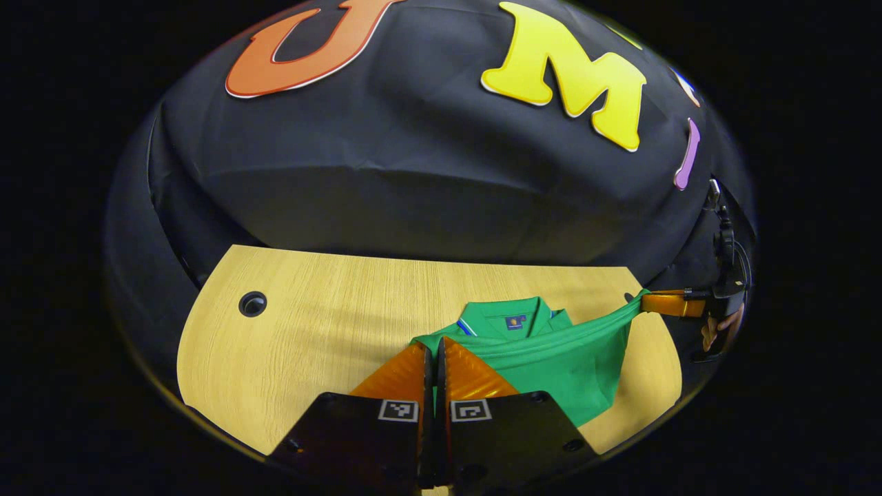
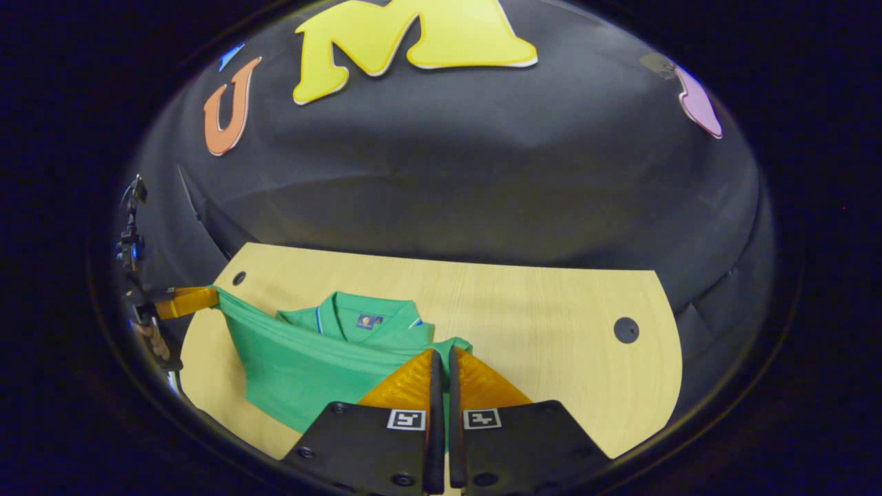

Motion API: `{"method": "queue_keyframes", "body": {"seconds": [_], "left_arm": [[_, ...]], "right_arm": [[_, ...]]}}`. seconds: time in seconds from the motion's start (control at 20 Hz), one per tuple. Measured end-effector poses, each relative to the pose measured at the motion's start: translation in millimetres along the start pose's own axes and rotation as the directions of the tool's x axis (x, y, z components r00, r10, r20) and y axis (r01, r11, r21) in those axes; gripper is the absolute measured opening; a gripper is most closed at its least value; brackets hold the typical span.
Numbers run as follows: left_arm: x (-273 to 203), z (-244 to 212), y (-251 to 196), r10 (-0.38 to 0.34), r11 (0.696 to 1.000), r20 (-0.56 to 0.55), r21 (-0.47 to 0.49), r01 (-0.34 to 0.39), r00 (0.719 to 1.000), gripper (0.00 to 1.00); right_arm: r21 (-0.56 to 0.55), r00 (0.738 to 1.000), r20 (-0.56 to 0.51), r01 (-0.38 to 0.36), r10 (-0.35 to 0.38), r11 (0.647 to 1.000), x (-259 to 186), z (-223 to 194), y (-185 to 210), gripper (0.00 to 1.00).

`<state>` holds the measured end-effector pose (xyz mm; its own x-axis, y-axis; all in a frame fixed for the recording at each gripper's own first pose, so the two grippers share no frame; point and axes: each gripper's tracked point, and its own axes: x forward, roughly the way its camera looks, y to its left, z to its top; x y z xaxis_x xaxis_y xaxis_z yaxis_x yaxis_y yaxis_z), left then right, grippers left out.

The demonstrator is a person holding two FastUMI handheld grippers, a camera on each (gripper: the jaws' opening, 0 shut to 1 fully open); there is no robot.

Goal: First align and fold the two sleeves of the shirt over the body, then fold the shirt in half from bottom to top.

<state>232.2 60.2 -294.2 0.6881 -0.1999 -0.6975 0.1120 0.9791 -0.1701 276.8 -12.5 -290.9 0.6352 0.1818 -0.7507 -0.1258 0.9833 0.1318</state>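
Wooden table (image 1: 324, 310) carries the green shirt (image 1: 572, 372), collar toward the booth wall. Left gripper (image 1: 435, 351) is clenched on one corner of the shirt's edge; right gripper (image 2: 441, 358) pinches the other. Edge is stretched taut between them, above the table.

Left gripper (image 1: 434, 351) fingers closed together, right gripper (image 2: 441, 362) fingers closed together, both raised, well apart

Each claw (image 1: 435, 351) has ribbed tapered fingers on black screwed plates bearing square coded markers.
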Motion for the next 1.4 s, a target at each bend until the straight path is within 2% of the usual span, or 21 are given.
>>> {"method": "queue_keyframes", "body": {"seconds": [0.2, 0.25, 0.3, 0.5, 0.55, 0.6, 0.65, 0.7, 0.85, 0.9, 0.95, 1.0, 1.05, 1.15, 1.25, 1.4], "left_arm": [[29, 6, 9, 0.041, 0.998, 0.032, 0.045, -0.043, 0.999, 0.04], [35, 8, 10, 0.046, 0.997, 0.041, 0.063, -0.049, 0.998, 0.04], [41, 9, 11, 0.050, 0.995, 0.046, 0.086, -0.054, 0.998, 0.04], [60, 19, 13, 0.053, 0.989, 0.090, 0.134, -0.065, 0.995, 0.04], [66, 18, 12, 0.053, 0.988, 0.090, 0.137, -0.065, 0.995, 0.04], [71, 15, 11, 0.055, 0.989, 0.088, 0.135, -0.067, 0.995, 0.11], [77, 13, 11, 0.061, 0.989, 0.084, 0.130, -0.072, 0.995, 0.05], [82, 10, 14, 0.069, 0.989, 0.081, 0.122, -0.078, 0.994, 0.05], [93, -2, 19, 0.111, 0.989, 0.065, 0.089, -0.116, 0.992, 0.07], [94, -6, 17, 0.118, 0.989, 0.059, 0.080, -0.123, 0.991, 0.07], [95, -6, 18, 0.132, 0.988, 0.056, 0.077, -0.136, 0.990, 0.11], [95, -8, 19, 0.138, 0.987, 0.052, 0.073, -0.142, 0.989, 0.33], [89, -5, 17, 0.139, 0.988, 0.062, 0.057, -0.143, 0.988, 0.54], [75, 7, 15, 0.151, 0.988, 0.105, 0.016, -0.153, 0.983, 0.98], [57, 19, 15, 0.161, 0.987, 0.141, -0.006, -0.162, 0.977, 0.99], [21, 39, 7, 0.167, 0.986, 0.195, -0.020, -0.167, 0.966, 0.99]], "right_arm": [[-0.053, 0.999, 0.035, 0.036, -0.034, 0.998, 26, 8, -3, 0.05], [-0.060, 0.998, 0.045, 0.042, -0.039, 0.997, 30, 10, -4, 0.09], [-0.072, 0.998, 0.050, 0.049, -0.045, 0.996, 36, 11, -5, 0.05], [-0.087, 0.995, 0.074, 0.067, -0.061, 0.994, 53, 14, -5, 0.05], [-0.097, 0.994, 0.086, 0.081, -0.073, 0.992, 56, 16, -7, 0.05], [-0.112, 0.992, 0.098, 0.094, -0.083, 0.989, 60, 18, -8, 0.05], [-0.125, 0.990, 0.105, 0.104, -0.091, 0.987, 61, 17, -9, 0.09], [-0.136, 0.990, 0.106, 0.110, -0.096, 0.985, 65, 16, -9, 0.05], [-0.153, 0.990, 0.100, 0.117, -0.102, 0.981, 80, 12, -5, 0.07], [-0.166, 0.989, 0.096, 0.125, -0.110, 0.978, 83, 10, -5, 0.11], [-0.174, 0.989, 0.096, 0.131, -0.115, 0.976, 83, 9, -6, 0.07], [-0.173, 0.988, 0.097, 0.132, -0.117, 0.976, 84, 8, -4, 0.16], [-0.158, 0.988, 0.109, 0.128, -0.111, 0.979, 79, 10, -2, 0.18], [-0.123, 0.977, 0.161, 0.157, -0.137, 0.980, 67, 17, -4, 0.56], [-0.114, 0.964, 0.203, 0.196, -0.171, 0.974, 49, 23, -8, 0.95], [-0.077, 0.942, 0.273, 0.223, -0.195, 0.972, 10, 36, -6, 0.99]]}}
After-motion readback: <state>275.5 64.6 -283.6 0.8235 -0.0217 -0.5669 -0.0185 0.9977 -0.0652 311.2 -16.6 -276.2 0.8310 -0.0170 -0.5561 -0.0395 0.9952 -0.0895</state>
